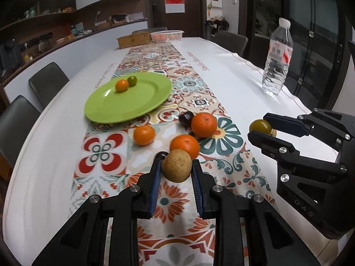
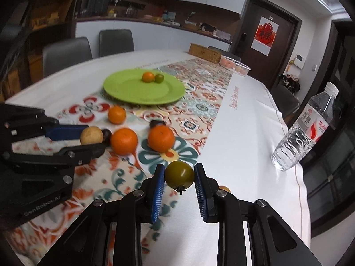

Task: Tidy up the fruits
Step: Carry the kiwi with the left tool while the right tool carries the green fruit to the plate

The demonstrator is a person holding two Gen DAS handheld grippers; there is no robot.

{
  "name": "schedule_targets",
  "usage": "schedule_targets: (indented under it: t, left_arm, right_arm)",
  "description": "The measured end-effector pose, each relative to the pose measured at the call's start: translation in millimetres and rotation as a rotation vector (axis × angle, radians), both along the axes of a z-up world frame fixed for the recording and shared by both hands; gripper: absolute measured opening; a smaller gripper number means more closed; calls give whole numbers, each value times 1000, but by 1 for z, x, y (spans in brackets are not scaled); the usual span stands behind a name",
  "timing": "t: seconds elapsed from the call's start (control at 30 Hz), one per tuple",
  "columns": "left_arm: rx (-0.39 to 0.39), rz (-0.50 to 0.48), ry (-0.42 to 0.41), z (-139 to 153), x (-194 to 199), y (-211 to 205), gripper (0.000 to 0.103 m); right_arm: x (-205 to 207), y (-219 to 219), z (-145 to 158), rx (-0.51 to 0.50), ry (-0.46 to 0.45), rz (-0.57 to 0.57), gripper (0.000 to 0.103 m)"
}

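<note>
My left gripper (image 1: 176, 166) is shut on a tan round fruit (image 1: 176, 165), held above the patterned runner; it shows in the right wrist view (image 2: 91, 135) too. My right gripper (image 2: 179, 174) is shut on an olive-green tomato (image 2: 179, 175), also seen in the left wrist view (image 1: 260, 126). A green plate (image 1: 115, 106) holds a small orange fruit (image 1: 122, 85) and a small green fruit (image 1: 132, 81). Three mandarins (image 1: 203, 124) (image 1: 185, 145) (image 1: 144, 134) lie on the runner in front of the plate, with a dark fruit (image 1: 186, 118) beside them.
A water bottle (image 1: 277, 59) stands at the right on the white cloth. A woven box (image 1: 134, 40) and a clear tub of fruit (image 1: 166, 36) sit at the table's far end. Chairs (image 1: 47, 81) line the left side. A small yellow fruit (image 2: 224, 188) lies under my right gripper.
</note>
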State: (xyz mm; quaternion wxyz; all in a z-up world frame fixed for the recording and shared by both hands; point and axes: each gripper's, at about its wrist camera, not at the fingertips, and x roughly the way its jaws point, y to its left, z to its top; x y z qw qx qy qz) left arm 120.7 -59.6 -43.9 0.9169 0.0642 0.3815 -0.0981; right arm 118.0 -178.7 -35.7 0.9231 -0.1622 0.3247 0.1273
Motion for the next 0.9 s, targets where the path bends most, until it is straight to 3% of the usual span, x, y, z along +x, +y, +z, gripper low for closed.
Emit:
schedule_targets:
  t: [0.4,0.9]
  left_arm:
    - [-16,65,-70,27,11,36,27]
    - [-68,89,-66,35,71,77,27]
  right_arm:
    - [19,23,27,102,-22,28,28]
    - [83,57,36,154,8,38,28]
